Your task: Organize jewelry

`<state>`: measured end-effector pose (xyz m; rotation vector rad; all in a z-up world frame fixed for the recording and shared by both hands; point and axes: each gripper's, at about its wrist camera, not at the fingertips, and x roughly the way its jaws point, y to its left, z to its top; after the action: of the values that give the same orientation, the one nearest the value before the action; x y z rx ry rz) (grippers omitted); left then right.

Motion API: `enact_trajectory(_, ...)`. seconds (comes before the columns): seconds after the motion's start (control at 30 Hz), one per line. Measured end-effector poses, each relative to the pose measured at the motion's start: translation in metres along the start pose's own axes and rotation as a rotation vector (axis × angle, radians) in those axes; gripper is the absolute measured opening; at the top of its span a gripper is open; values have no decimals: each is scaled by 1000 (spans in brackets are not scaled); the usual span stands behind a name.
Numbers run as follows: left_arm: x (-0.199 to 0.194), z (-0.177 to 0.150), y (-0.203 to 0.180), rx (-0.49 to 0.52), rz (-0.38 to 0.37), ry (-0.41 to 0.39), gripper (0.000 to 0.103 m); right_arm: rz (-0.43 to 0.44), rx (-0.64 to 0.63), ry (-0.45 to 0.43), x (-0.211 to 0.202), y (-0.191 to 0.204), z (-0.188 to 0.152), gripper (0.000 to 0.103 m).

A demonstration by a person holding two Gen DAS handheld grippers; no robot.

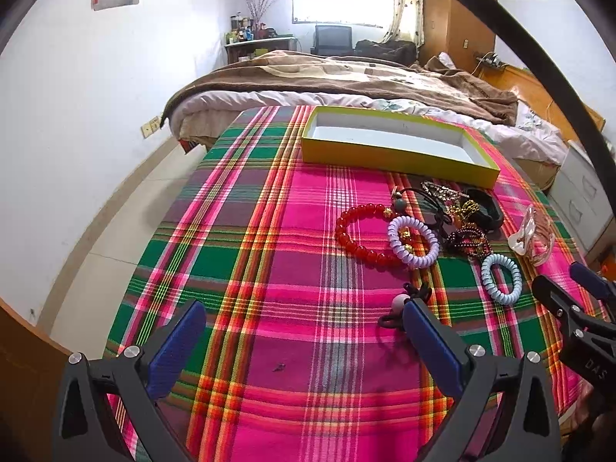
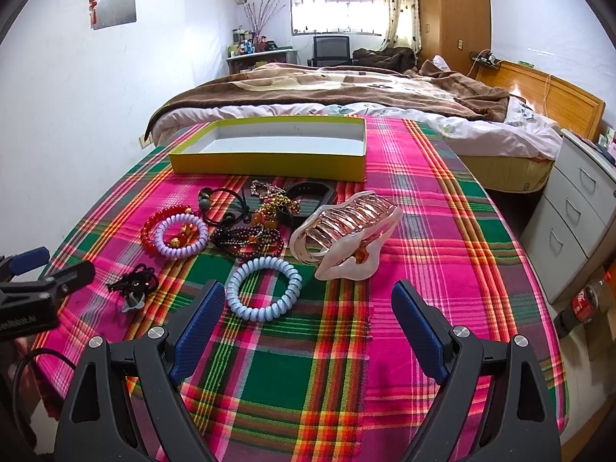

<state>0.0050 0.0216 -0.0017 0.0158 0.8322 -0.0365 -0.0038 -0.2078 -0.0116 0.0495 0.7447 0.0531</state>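
A yellow box point(image 1: 396, 156) point(image 2: 269, 163) with a white inside stands empty at the far side of the plaid table. In front of it lies a heap of jewelry: a red bead bracelet point(image 1: 356, 236) point(image 2: 152, 227), a lilac coil hair tie point(image 1: 414, 240) point(image 2: 181, 235), a light blue coil tie point(image 1: 500, 279) point(image 2: 263, 288), dark bead strands point(image 2: 250, 238), a pink hair claw point(image 2: 346, 233) and a black hair tie with a pale bead point(image 1: 400, 302) point(image 2: 133, 283). My left gripper point(image 1: 304, 331) is open, its right finger beside the black tie. My right gripper point(image 2: 308, 308) is open just short of the blue coil and claw.
The table wears a pink, green and red plaid cloth point(image 2: 442, 231). A bed point(image 2: 327, 92) stands behind it. White drawers point(image 2: 577, 211) stand at the right, with a red-labelled bottle point(image 2: 587, 300) on the floor. A black band point(image 2: 310, 192) lies near the box.
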Motion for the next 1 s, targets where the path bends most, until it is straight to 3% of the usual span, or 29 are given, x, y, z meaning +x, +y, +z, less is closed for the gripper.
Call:
enact_trajectory(0.13, 3, 2, 9, 12, -24, 13, 103, 0, -4, 10, 4, -2, 3, 88)
enact_trajectory(0.37, 8, 3, 32, -29, -119, 53, 103, 39, -32, 67, 16, 5, 2, 62)
enact_trajectory(0.47, 8, 3, 40, -49, -153, 65, 103, 56, -35, 78, 21, 8, 2, 61)
enact_trajectory(0.7, 7, 2, 43, -48, -168, 70, 103, 26, -29, 96, 32, 10, 7, 58)
enact_trajectory(0.8, 10, 1, 42, -37, -130, 85, 103, 11, -33, 129, 40, 10, 6, 45)
enact_trajectory(0.9, 10, 0, 44, -44, -142, 90, 103, 7, -49, 127, 40, 12, 4, 43)
enact_trajectory(1.0, 11, -1, 43, -44, -139, 106, 103, -6, -58, 123, 39, 12, 3, 29)
